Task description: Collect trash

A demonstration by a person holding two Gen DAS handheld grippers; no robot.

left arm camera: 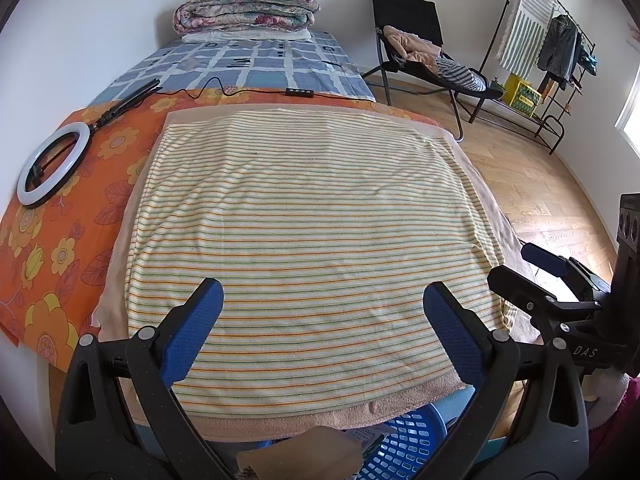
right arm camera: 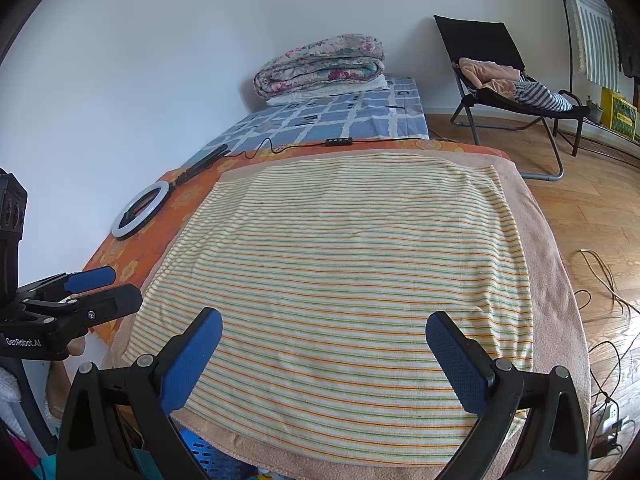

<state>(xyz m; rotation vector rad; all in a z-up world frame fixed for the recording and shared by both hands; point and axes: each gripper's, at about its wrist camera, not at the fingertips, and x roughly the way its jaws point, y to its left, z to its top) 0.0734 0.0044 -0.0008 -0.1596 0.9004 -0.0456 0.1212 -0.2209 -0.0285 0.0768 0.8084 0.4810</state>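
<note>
Jaws wide and empty on my left gripper [left arm camera: 323,330] and right gripper [right arm camera: 323,356], hovering over the striped towel's [left arm camera: 312,208] near edge, blue basket [left arm camera: 404,444] below.

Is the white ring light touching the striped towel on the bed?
Apart. The left wrist view shows orange floral sheet between the ring light and the striped towel.

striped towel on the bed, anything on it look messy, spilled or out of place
Nothing stands out on the striped towel: it lies flat and bare, no spill. The only stray item is a ring light lying beside it on the orange sheet, cable trailing.
</note>
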